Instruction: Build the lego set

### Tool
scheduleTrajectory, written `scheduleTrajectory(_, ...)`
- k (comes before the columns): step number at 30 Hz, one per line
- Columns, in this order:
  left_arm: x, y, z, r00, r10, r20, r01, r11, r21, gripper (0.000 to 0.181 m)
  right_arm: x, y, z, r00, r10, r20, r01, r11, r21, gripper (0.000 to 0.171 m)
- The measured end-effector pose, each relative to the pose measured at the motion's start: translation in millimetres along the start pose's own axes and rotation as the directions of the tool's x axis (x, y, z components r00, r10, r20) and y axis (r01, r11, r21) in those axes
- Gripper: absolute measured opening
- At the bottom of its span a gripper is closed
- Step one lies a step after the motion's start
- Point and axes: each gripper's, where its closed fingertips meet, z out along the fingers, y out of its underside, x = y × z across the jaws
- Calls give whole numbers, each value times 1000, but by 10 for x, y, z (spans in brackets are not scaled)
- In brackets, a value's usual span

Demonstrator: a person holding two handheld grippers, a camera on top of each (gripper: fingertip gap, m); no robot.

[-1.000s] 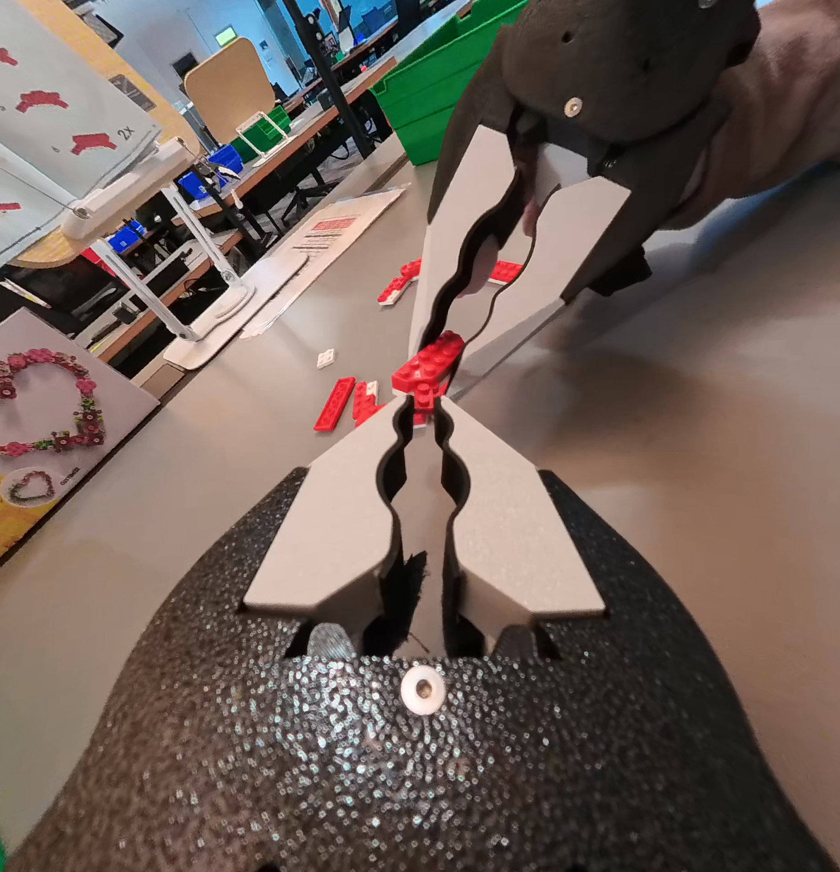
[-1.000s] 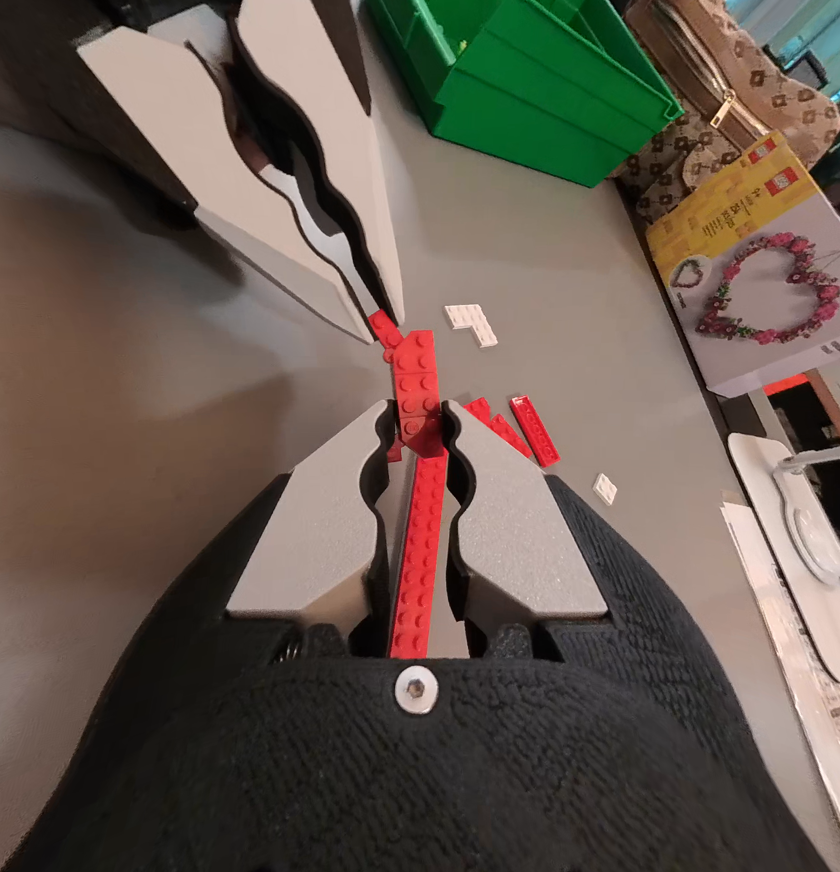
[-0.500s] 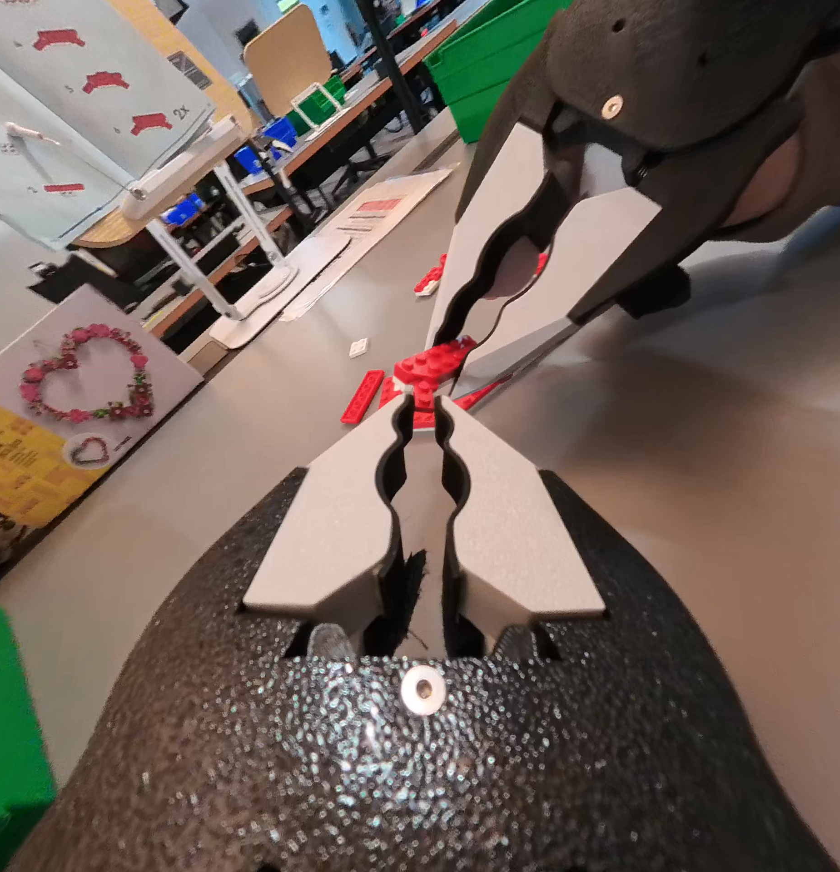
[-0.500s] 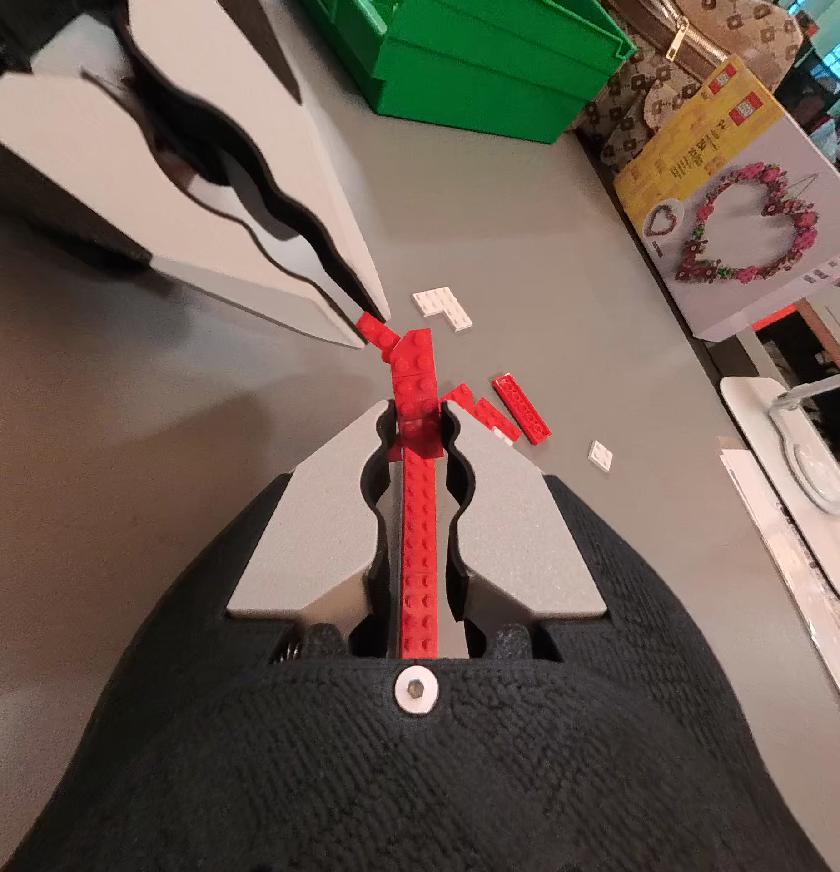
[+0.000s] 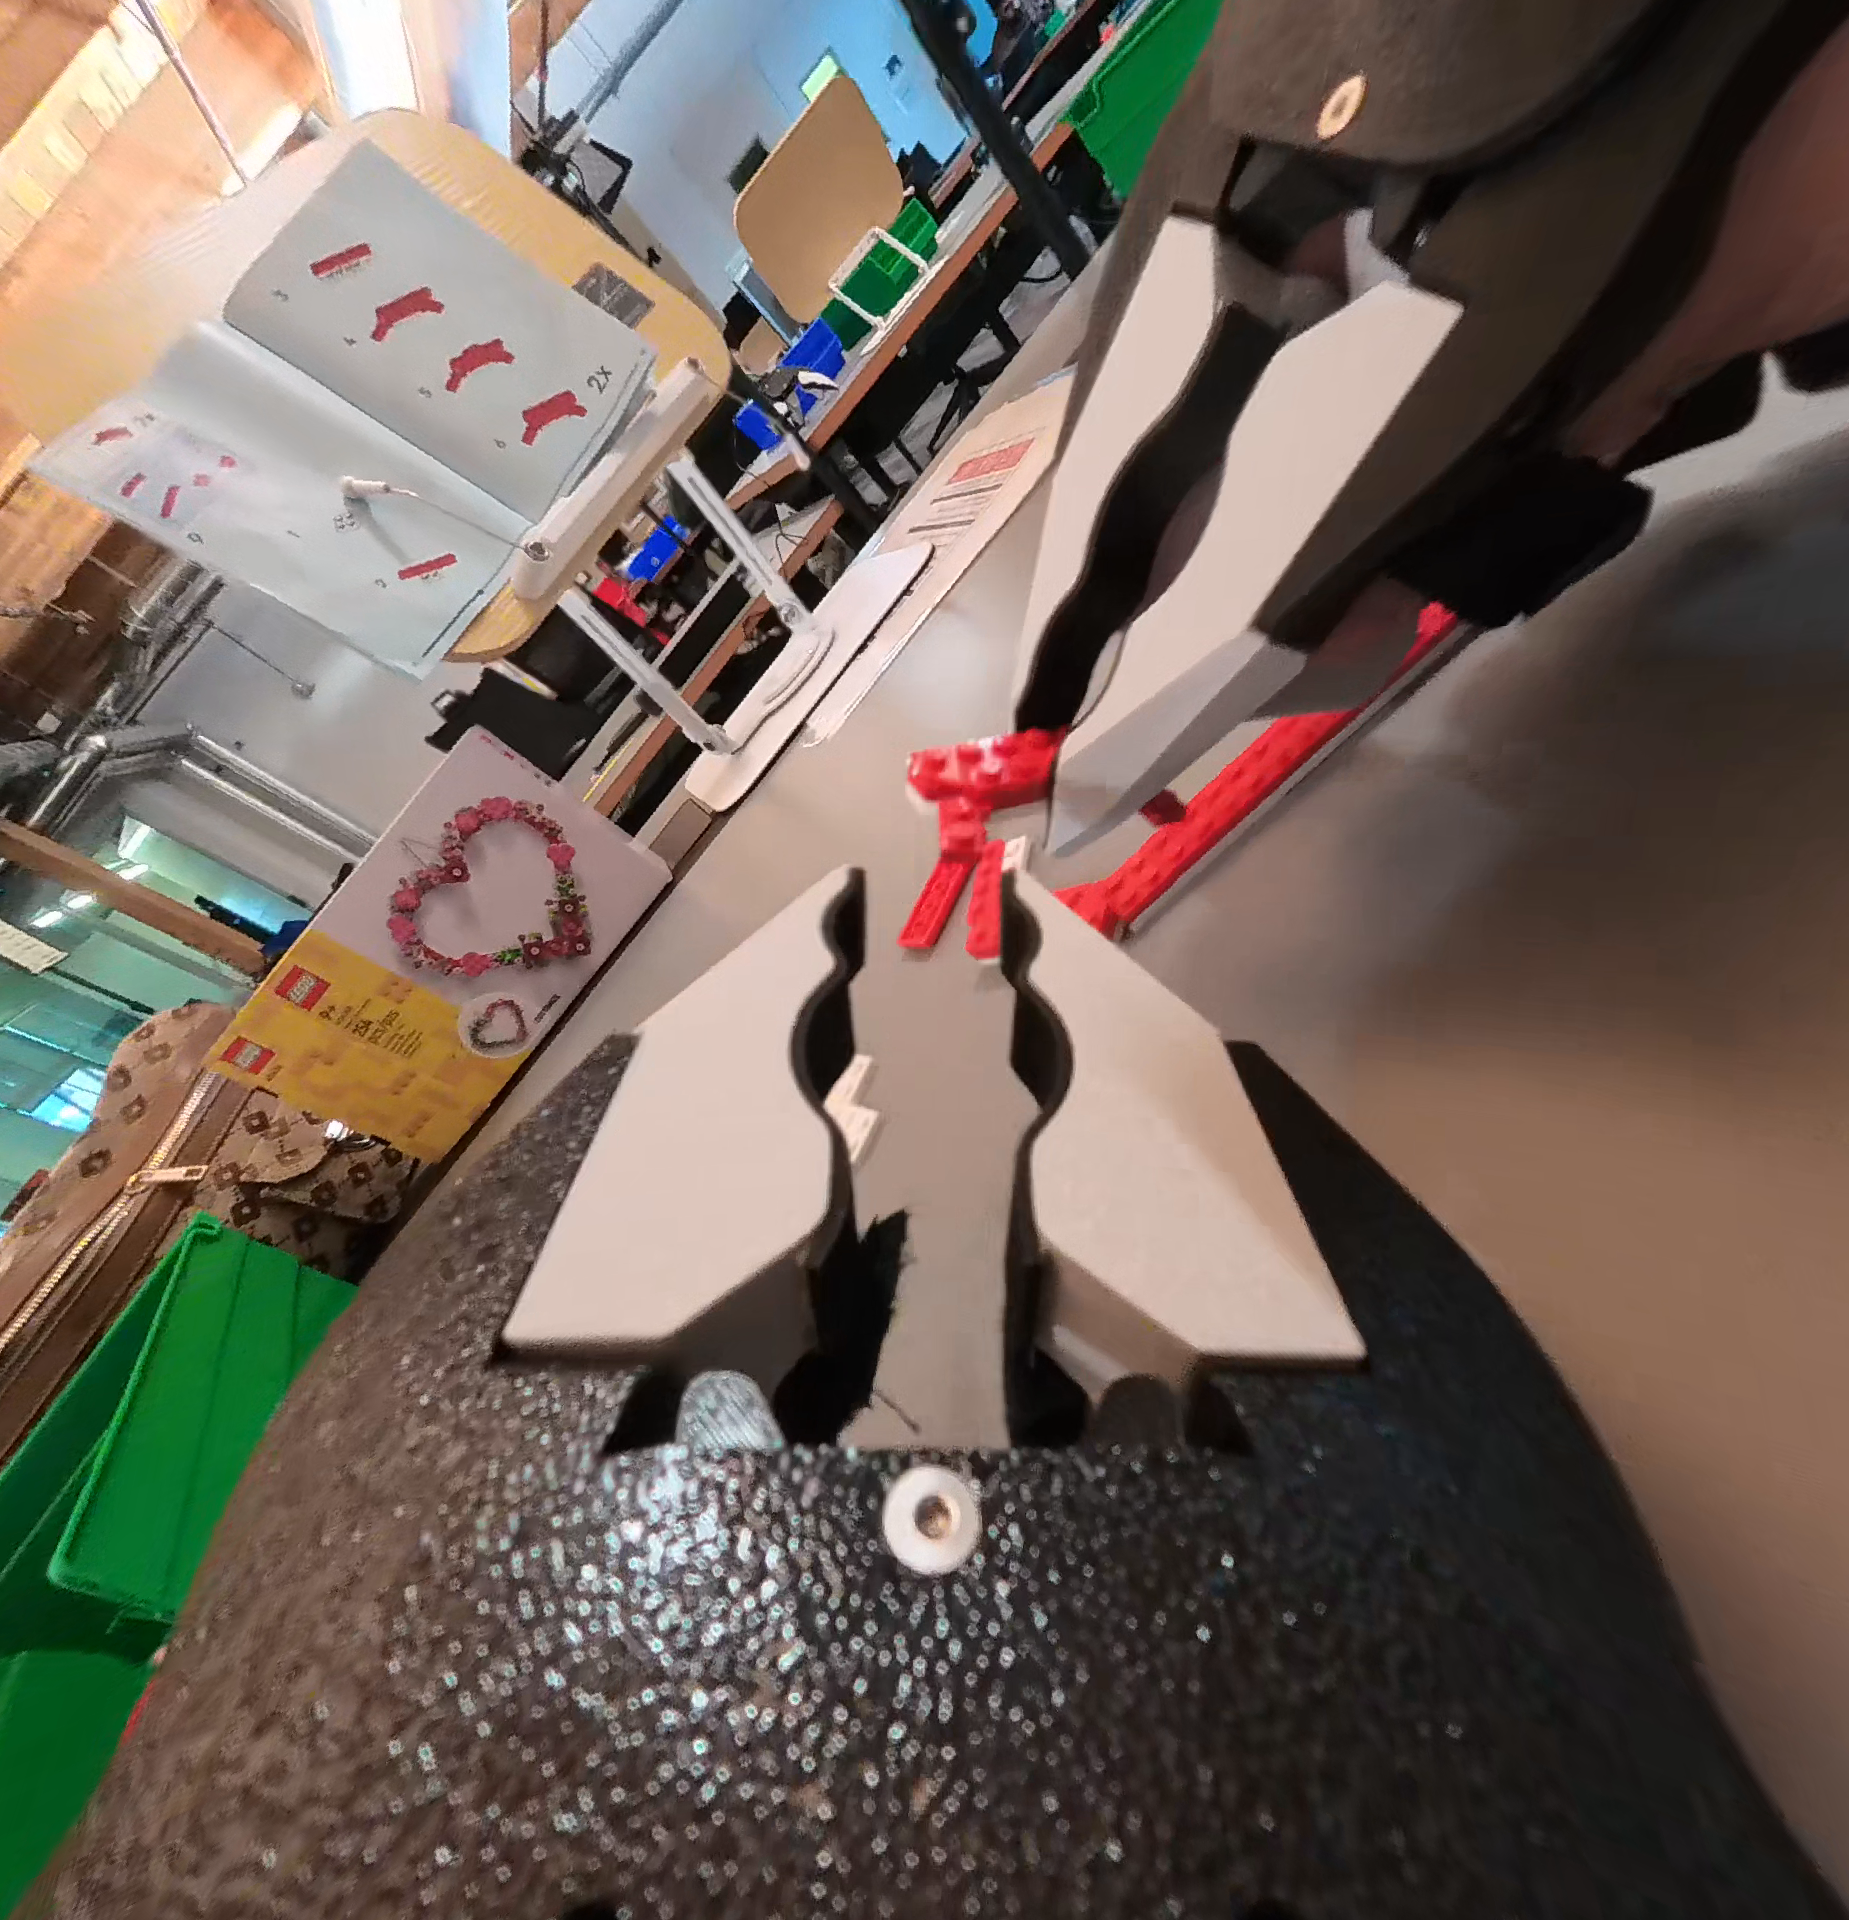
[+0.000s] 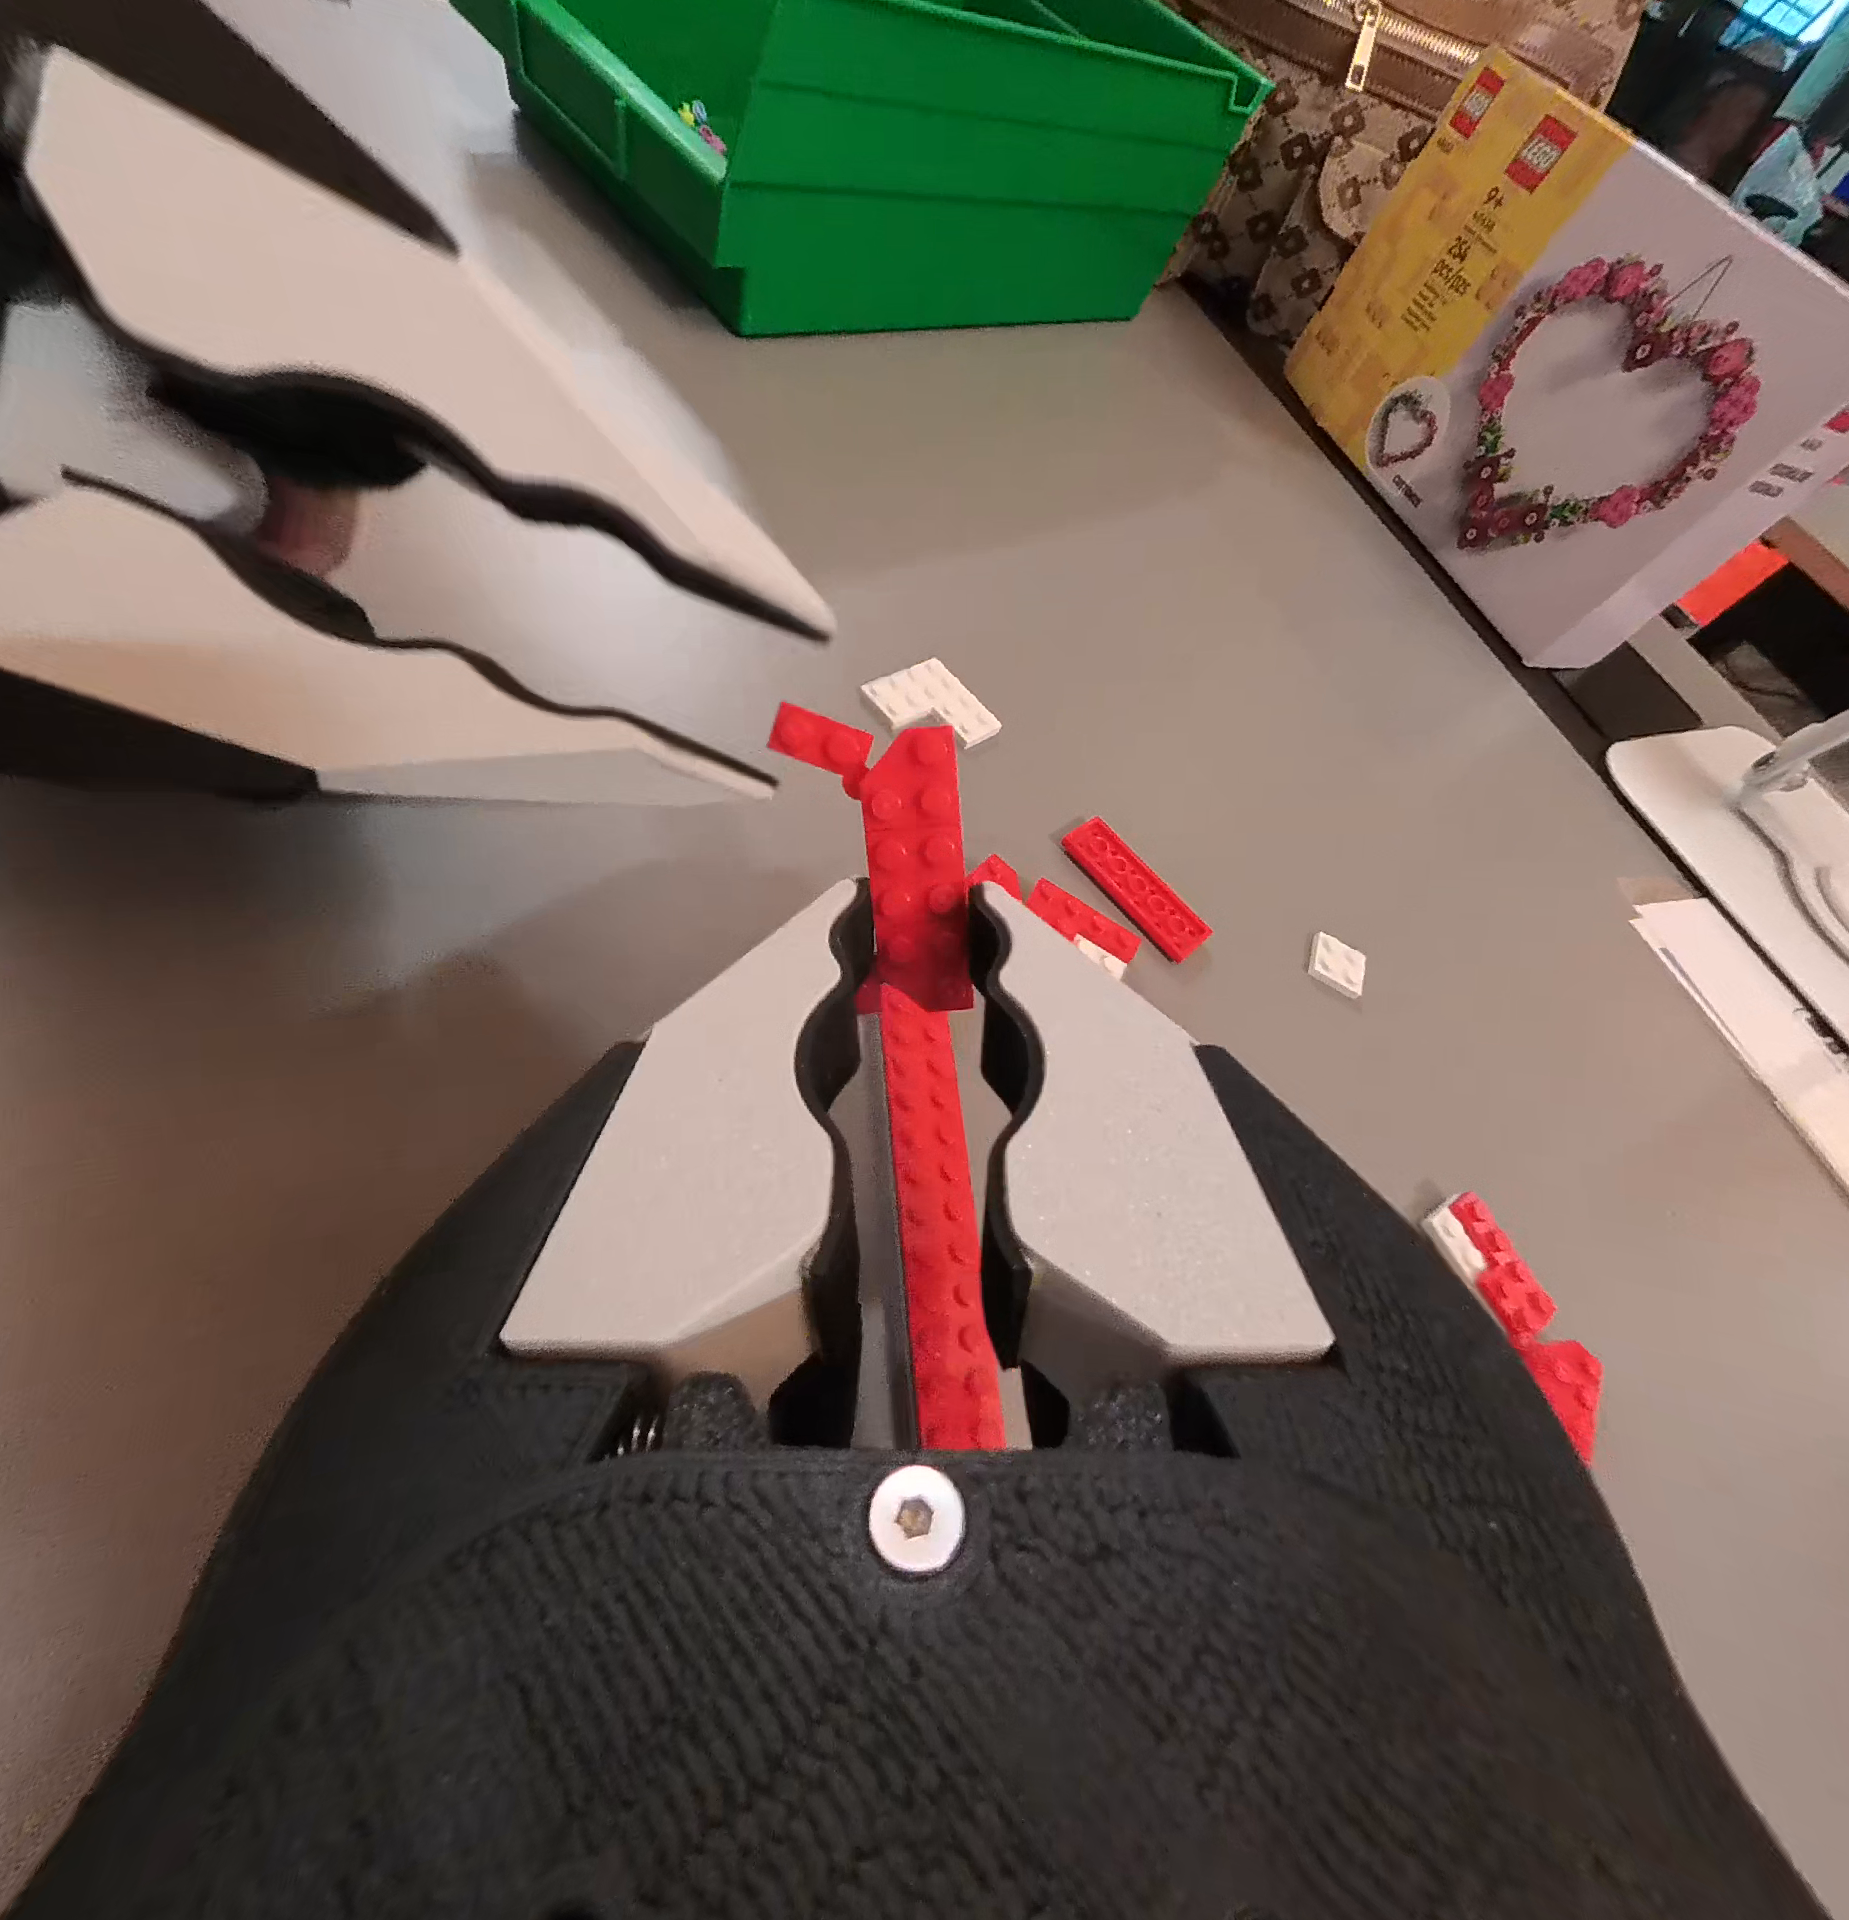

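My right gripper (image 6: 915,904) is shut on a red Lego assembly (image 6: 915,852): a long red plate (image 6: 941,1195) runs back between its fingers, with wedge plates stacked on its front end. A small red plate (image 6: 818,736) sticks out at an angle from the front tip. In the left wrist view the assembly (image 5: 987,769) is held above the grey table (image 5: 1522,1143). My left gripper (image 5: 935,894) is open and empty, a short way back from the assembly. It also shows in the right wrist view (image 6: 800,712), just left of the small plate and apart from it.
Loose red plates (image 6: 1136,888), a white corner plate (image 6: 930,701), a small white square (image 6: 1335,964) and a red-and-white piece (image 6: 1512,1299) lie on the table. A green bin (image 6: 899,156), the set's box (image 6: 1585,364) and a booklet on a stand (image 5: 380,416) line the edges.
My left gripper has opened, let go of the small red plate at the assembly's tip and pulled back. My right gripper still holds the assembly.
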Motion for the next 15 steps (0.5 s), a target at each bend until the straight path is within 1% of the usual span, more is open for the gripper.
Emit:
scheduleTrajectory(1,-26,26,-13,1000,-10,-7,10,1000,4,28,16,16,-2,1000,-8,-6,8,1000,-8,16)
scheduleTrajectory(3,-194,82,-52,997,-68,38,68,998,16,27,12,46,-2,1000,-23,9,23,999,-23,16)
scheduleTrajectory(4,-320,126,-72,986,-150,76,149,989,13,26,2,59,1,999,-26,19,26,999,-30,16)
scheduleTrajectory(5,-426,163,-89,955,-281,91,281,960,11,24,-4,67,4,999,-28,25,29,999,-35,16)
scheduleTrajectory(6,-505,165,-109,904,-421,79,420,907,31,25,-28,69,9,999,-32,41,34,999,-35,16)
scheduleTrajectory(7,-587,153,-141,845,-532,64,528,847,70,27,-63,70,18,997,-37,61,39,999,-37,16)
scheduleTrajectory(8,-674,170,-177,794,-604,65,596,796,108,27,-76,74,29,997,-39,64,42,998,-44,16)
scheduleTrajectory(9,-758,226,-207,765,-638,87,626,769,131,27,-89,76,44,996,-50,68,53,997,-50,16)
scheduleTrajectory(12,-961,414,-277,758,-621,197,602,784,154,25,-130,74,113,993,-80,89,87,993,-80,16)
scheduleTrajectory(15,-1041,457,-305,747,-632,205,608,775,171,24,-266,39,223,982,-58,178,79,991,-112,16)
